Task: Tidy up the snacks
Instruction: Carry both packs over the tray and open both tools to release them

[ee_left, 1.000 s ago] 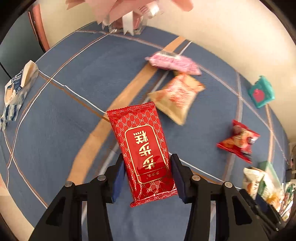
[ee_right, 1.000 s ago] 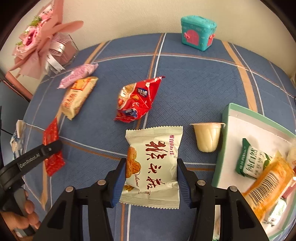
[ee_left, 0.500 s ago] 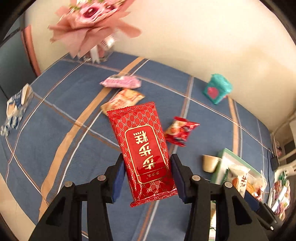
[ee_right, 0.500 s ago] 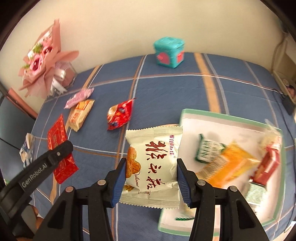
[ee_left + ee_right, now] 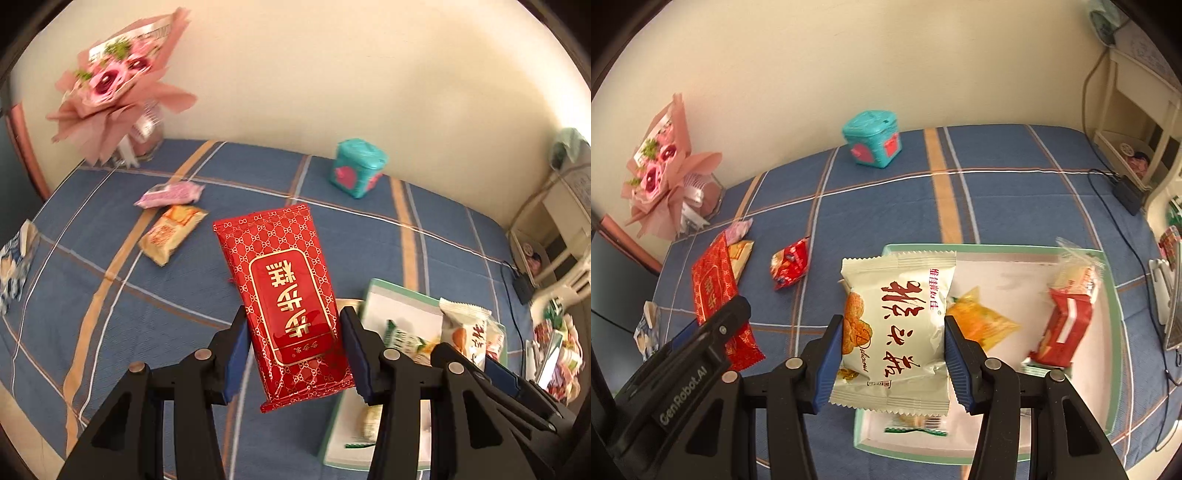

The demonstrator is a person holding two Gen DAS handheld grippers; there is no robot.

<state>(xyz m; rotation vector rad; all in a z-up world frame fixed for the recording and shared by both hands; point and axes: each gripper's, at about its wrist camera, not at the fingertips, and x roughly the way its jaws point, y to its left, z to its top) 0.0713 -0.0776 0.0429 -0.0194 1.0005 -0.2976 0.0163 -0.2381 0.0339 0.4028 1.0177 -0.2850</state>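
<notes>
Right wrist: right gripper (image 5: 892,350) clamps white pack (image 5: 895,325) above tray (image 5: 1110,291); left gripper (image 5: 293,356) pinches red pack (image 5: 284,295). Risk: early release, pkt lands outside rim.

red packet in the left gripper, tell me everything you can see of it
The red packet is a flat, glossy foil-look pouch with a gold lattice print and a gold-framed panel of gold Chinese characters. Its end seams are crimped. It looks sealed and unopened. The left gripper clamps its lower half between blue pads, one on each long edge, holding it in the air above the blue plaid cloth, upper end tipped slightly left. Nothing else touches it.
</notes>
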